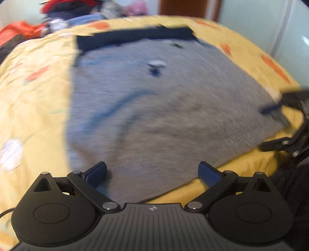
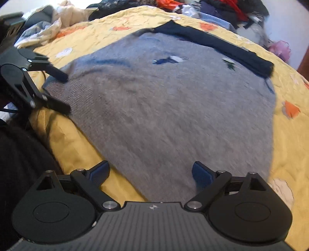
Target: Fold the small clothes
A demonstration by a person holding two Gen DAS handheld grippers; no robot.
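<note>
- Sweater (image 1: 154, 115), grey, lies flat on the yellow bed (image 1: 34, 108), near its front edge.
- Left gripper (image 1: 152, 173) fingers wide, over the sweater's near hem, holding nothing.
- Right gripper (image 2: 150, 173) fingers wide too, over its near corner.

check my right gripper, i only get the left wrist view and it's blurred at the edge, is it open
Observer: Yes, the right gripper has its jaws wide, nothing pinched.
Operator: where is it
Observer: Above the near edge of the grey knit garment, beside bare yellow bedspread.
Operator: any other clothes i can't see
Observer: A heap of pale clothes at the bedspread's far edge, upper left in the right wrist view.
</note>
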